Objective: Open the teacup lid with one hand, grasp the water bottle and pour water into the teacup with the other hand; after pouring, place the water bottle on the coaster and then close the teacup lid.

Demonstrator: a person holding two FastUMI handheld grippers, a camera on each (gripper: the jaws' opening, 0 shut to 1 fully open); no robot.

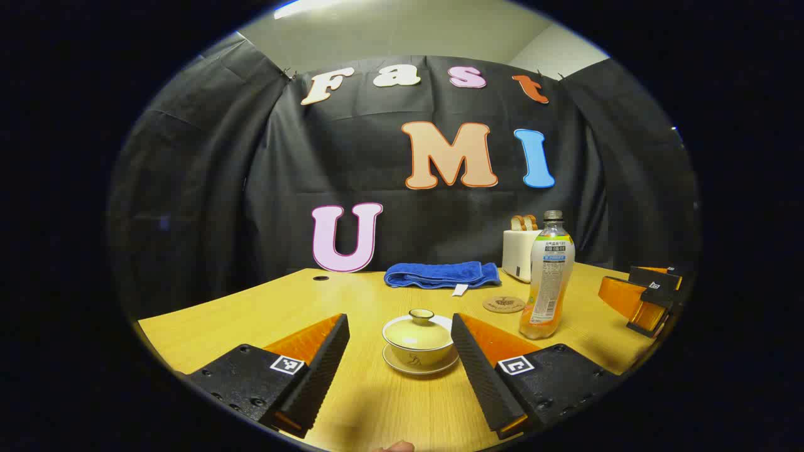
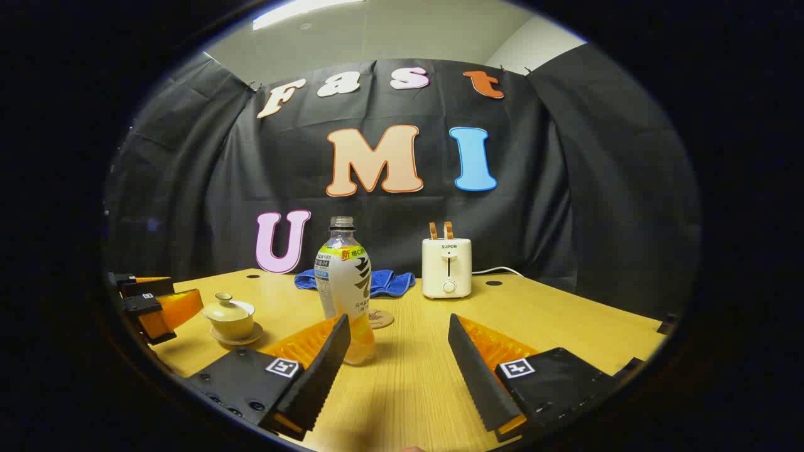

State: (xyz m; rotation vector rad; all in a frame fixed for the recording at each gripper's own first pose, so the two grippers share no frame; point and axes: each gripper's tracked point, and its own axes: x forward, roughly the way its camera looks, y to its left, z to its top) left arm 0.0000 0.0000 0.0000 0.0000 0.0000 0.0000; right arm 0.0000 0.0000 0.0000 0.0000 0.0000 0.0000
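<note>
Teacup is seen lidded on its saucer between the spread fingers of the left gripper. Water bottle is stood upright beside the coaster, just ahead of the right gripper, whose fingers are likewise parted, nothing grasped

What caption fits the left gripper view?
Open left gripper lined up on the lidded teacup, water bottle standing beside the coaster.

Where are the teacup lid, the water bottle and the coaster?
teacup lid (image 1: 419,326), left gripper view, on its domed top below the knob.
water bottle (image 2: 343,279), right gripper view, on the label at mid-body.
coaster (image 1: 503,304), left gripper view, on its flat face.
</note>
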